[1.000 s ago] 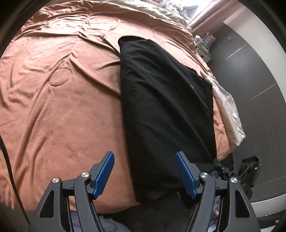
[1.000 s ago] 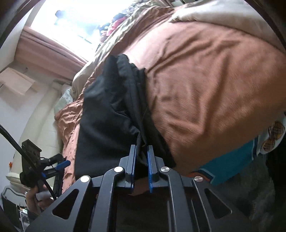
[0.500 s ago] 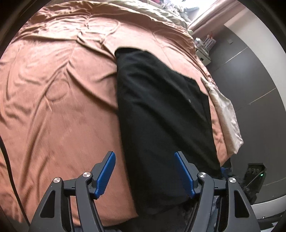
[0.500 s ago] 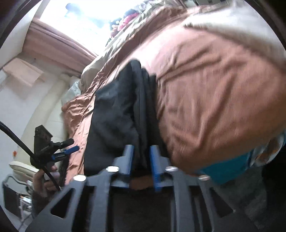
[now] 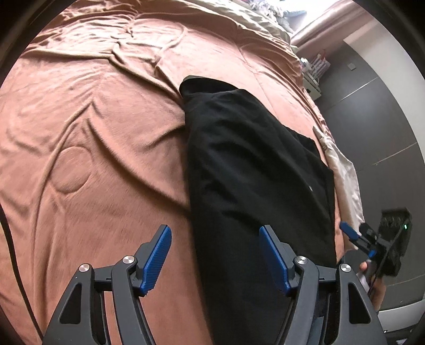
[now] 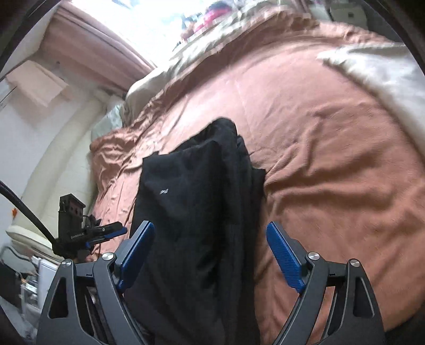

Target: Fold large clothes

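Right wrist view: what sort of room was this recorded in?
Most likely a bedroom. A bed under a rust-brown cover fills the view, a black garment lies on it, and a curtained bright window sits beyond the far end.

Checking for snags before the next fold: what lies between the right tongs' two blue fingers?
In the right wrist view, only the black garment lies between the open right tongs, on the brown blanket.

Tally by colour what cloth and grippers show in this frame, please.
Black garment: 1
Rust-brown bedspread: 1
Beige sheet: 1
Blue-padded grippers: 2, left gripper and right gripper, both open
Total: 5
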### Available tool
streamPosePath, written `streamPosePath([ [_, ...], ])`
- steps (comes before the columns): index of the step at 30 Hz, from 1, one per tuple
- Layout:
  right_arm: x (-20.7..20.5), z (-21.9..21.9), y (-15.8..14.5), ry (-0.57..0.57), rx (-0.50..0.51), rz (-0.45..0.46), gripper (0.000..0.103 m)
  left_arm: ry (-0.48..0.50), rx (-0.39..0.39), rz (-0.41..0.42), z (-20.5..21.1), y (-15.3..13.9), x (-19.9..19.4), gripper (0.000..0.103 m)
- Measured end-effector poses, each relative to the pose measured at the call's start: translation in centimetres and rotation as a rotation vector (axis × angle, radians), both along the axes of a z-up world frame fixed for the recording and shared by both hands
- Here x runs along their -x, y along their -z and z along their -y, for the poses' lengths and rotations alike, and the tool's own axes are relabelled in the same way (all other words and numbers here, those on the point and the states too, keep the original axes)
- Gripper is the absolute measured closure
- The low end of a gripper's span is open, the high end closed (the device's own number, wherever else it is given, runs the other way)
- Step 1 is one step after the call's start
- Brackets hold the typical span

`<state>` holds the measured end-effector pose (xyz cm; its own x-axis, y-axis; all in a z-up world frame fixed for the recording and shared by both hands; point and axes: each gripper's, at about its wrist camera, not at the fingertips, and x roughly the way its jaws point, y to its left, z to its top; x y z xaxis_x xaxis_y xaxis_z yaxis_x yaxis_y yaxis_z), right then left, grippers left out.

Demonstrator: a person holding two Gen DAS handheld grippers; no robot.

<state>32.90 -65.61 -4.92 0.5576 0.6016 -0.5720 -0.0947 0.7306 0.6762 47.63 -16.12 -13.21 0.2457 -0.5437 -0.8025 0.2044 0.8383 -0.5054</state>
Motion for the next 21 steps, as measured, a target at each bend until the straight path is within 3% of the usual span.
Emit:
streamPosePath([
  [5,-4.3,0.8,1.9,-0.021,-0.072,-0.071,0.018,0.007,0.003,-0.008,0.5,1.0,-1.7,0.033],
  [11,-7.1,1.3,3.5,-0.052,-0.152,-0.083,0.018,0.01,0.024,-0.011,0.8,1.7,-2.9,0.033],
  [13,-7.5,1.5,4.0,-0.055,-0.16,-0.091,0.018,0.014,0.04,-0.009,1.0,1.7,-3.1,0.038],
  [15,-8.3,1.5,4.8,-0.06,-0.162,-0.103,0.018,0.023,0.055,-0.014,1.8,1.6,-3.6,0.051],
  [21,-8.9,2.2,6.4,-0.094,-0.255,-0.136,0.018,0.048,0.0,0.008,3.1,0.7,-3.6,0.056],
])
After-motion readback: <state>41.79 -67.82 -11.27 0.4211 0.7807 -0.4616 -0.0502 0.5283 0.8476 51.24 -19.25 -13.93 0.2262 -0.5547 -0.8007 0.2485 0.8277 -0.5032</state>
